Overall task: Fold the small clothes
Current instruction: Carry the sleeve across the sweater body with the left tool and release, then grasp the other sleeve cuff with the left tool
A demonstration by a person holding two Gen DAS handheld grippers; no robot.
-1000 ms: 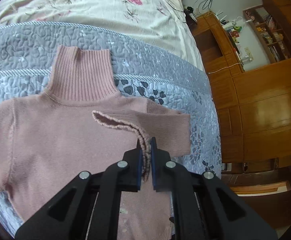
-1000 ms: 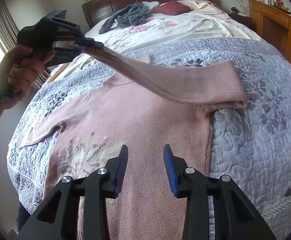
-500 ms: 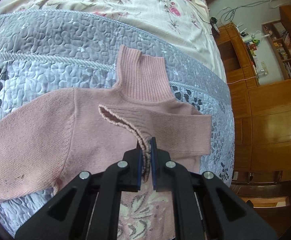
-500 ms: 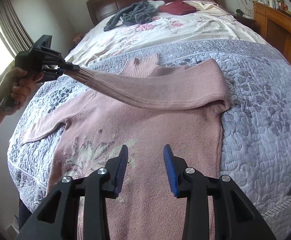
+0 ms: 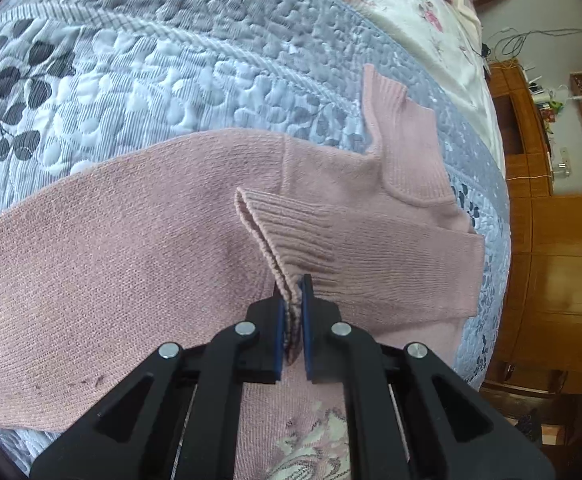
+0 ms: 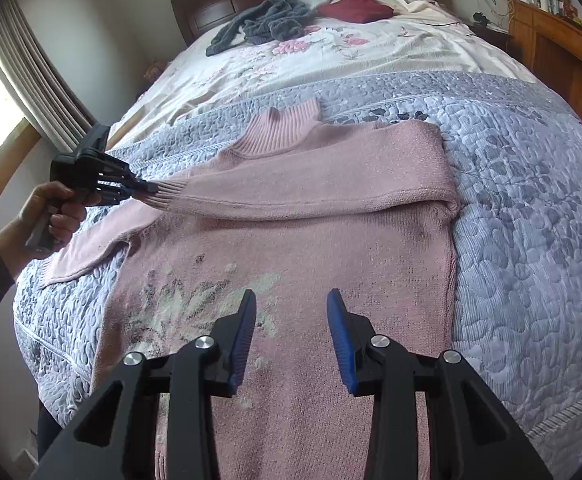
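Pink sweater (image 6: pixel 291 248) lies flat, front up, on the grey quilt (image 6: pixel 531 200), collar toward the headboard. Left gripper (image 5: pixel 291 320) is clamped on the ribbed cuff (image 5: pixel 267 232) of one sleeve; that sleeve runs crosswise over the chest, its long axis across the body. Right gripper (image 6: pixel 291 336), jaws apart and empty, hovers over the lower front, nearer the hem. Judgement: the cuff goes down next on the chest.
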